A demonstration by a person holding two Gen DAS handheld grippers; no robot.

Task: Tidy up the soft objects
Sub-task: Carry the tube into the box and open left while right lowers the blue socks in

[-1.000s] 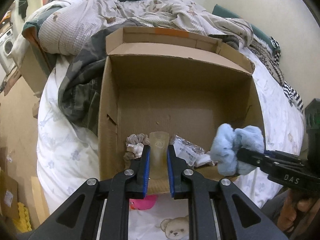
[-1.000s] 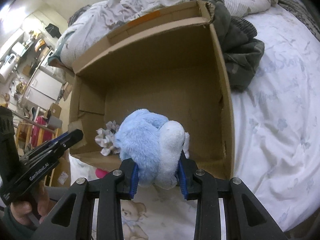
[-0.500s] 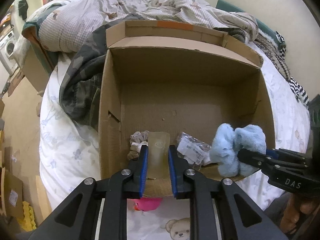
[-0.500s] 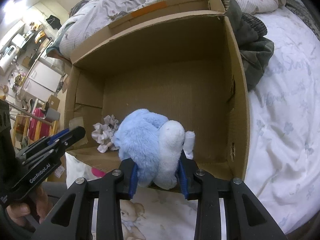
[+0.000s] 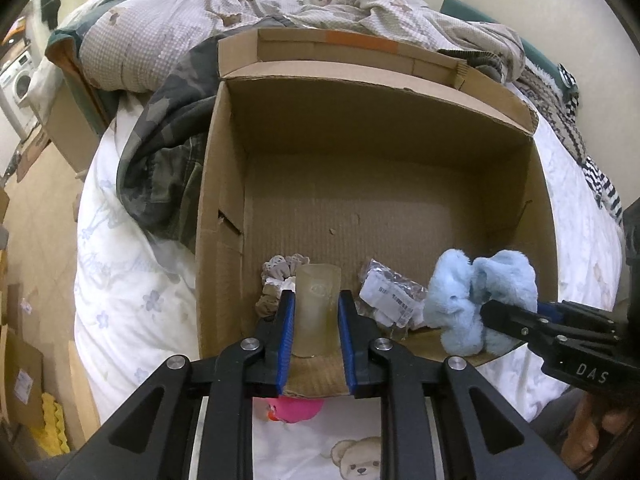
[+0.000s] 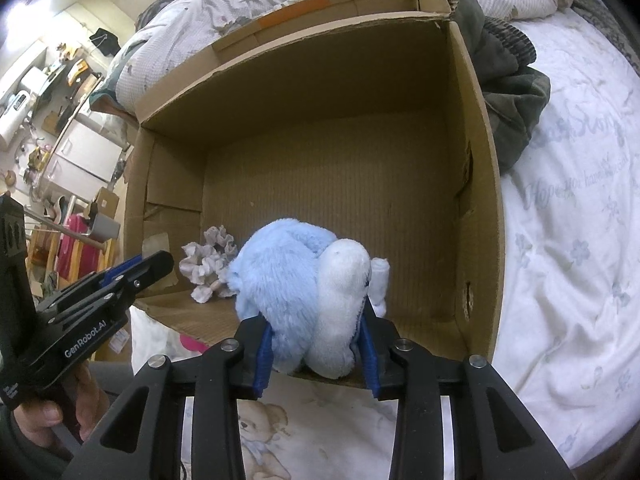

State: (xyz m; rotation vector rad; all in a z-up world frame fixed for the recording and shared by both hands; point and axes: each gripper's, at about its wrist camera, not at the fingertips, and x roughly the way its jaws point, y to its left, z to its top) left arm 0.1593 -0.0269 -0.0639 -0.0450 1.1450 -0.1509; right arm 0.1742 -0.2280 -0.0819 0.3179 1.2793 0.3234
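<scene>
An open cardboard box (image 5: 224, 184) lies on the bed, also in the right wrist view (image 6: 476, 184). My left gripper (image 5: 317, 300) is shut on a translucent beige soft block (image 5: 317, 304) over the box's near edge. My right gripper (image 6: 318, 320) is shut on a fluffy light-blue plush (image 6: 288, 280), which shows at the right in the left wrist view (image 5: 476, 296), over the box's near right corner. Inside the box by the near wall lie a grey scrunchie (image 5: 276, 280), also in the right wrist view (image 6: 208, 264), and a clear plastic packet (image 5: 390, 296).
A camouflage garment (image 5: 164, 152) lies against the box's left side and rumpled bedding (image 5: 280, 4) behind it. A pink item (image 5: 296, 408) and a teddy-bear print sheet (image 5: 356, 460) lie under my grippers. The bed edge and floor clutter are at the left (image 5: 24, 320).
Both grippers have moved forward and higher over the box's near edge, with their loads still held. More of the box floor shows now.
</scene>
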